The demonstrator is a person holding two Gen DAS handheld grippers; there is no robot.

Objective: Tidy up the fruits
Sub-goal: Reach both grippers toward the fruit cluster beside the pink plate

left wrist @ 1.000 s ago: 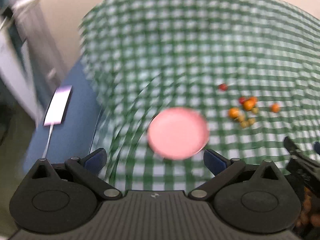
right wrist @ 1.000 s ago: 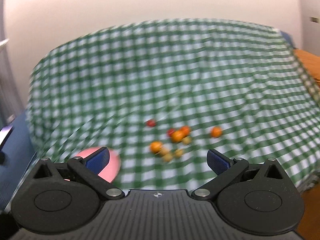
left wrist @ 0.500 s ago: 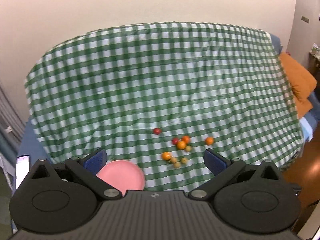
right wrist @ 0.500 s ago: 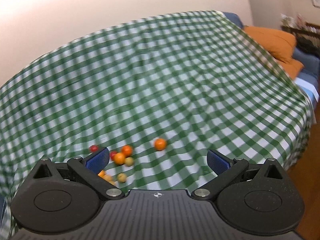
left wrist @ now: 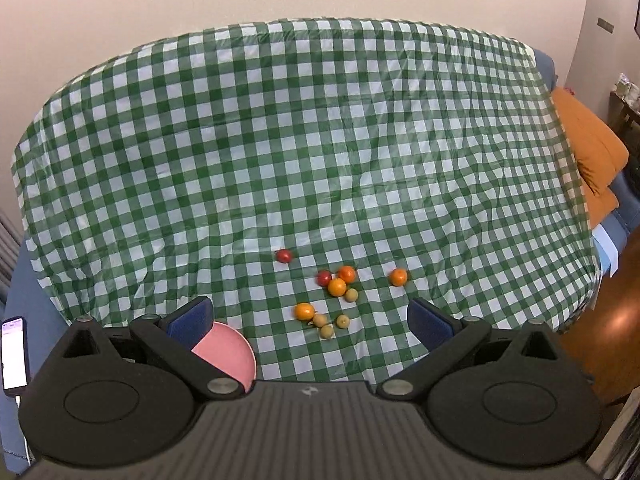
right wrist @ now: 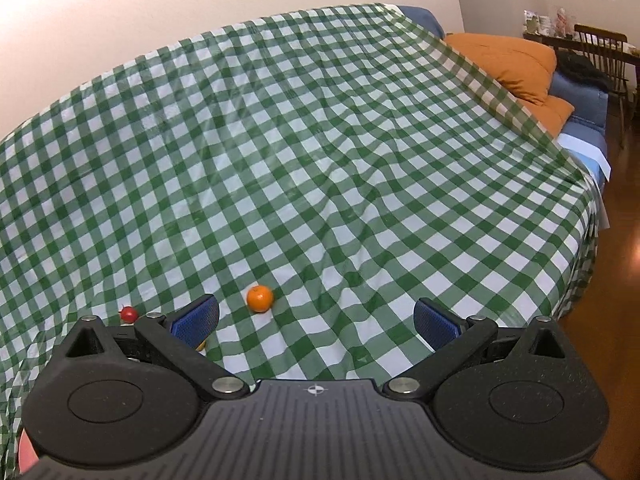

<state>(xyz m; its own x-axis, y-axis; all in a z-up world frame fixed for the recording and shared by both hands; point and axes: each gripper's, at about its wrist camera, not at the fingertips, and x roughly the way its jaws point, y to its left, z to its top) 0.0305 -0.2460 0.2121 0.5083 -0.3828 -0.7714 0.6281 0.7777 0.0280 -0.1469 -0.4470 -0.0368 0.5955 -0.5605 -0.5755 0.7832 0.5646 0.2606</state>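
Small fruits lie on a green checked cloth (left wrist: 320, 140): a lone red one (left wrist: 284, 256), a cluster of orange, red and yellow-green ones (left wrist: 337, 287), a lone orange (left wrist: 398, 277) at the right, and a few near an orange one (left wrist: 304, 311). A pink plate (left wrist: 228, 354) lies at the cloth's near edge, partly behind my left finger. My left gripper (left wrist: 310, 320) is open and empty, well above the fruits. My right gripper (right wrist: 316, 320) is open and empty; the lone orange (right wrist: 260, 298) and a red fruit (right wrist: 129, 313) show ahead of its left finger.
The cloth covers a bed against a pale wall. Orange pillows (right wrist: 516, 60) lie at the right end. A phone (left wrist: 14, 352) lies on blue bedding at the left. A wooden floor (left wrist: 612, 320) runs along the right, with a chair (right wrist: 604, 52) beyond.
Both views have pulled back and settled from blur. The left view swung from close over the pink plate to the whole bed. The right view turned rightward, leaving most fruits behind its left finger.
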